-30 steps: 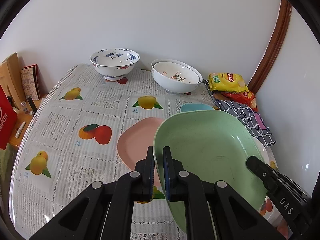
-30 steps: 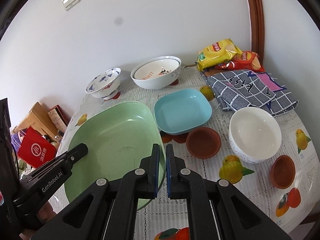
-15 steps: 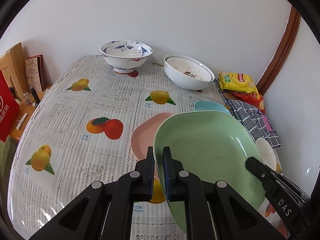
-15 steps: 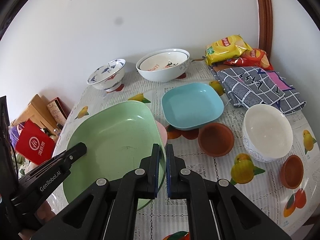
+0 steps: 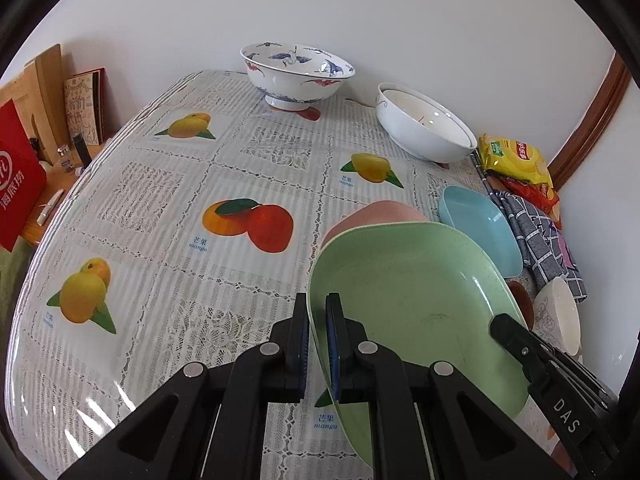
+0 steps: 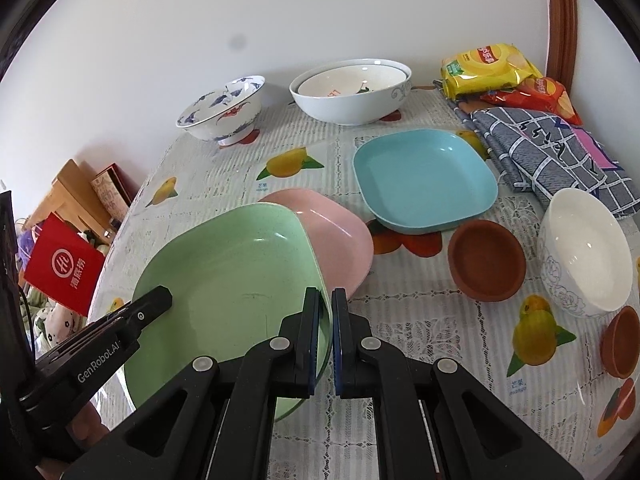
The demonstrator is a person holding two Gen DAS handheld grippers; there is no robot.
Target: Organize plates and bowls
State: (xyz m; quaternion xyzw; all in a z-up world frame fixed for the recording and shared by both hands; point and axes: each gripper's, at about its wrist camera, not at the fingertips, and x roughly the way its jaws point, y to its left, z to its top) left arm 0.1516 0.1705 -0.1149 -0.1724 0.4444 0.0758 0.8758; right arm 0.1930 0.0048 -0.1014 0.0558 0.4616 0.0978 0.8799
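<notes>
I hold the green plate by opposite rims, tilted above the tabletop and overlapping the pink plate lying there. My left hand-held gripper is clamped narrow on its left rim, my right hand-held gripper clamped narrow on its right rim. Just beyond the pink plate sits the blue plate, with a brown saucer and a white bowl beside it.

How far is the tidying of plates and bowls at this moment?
Done: two white bowls are nested by the wall. In hand: the left gripper and right gripper both grip the green plate, which overlaps the pink plate. Left: the blue plate, white bowl, brown dishes and blue-patterned bowl lie separate.
</notes>
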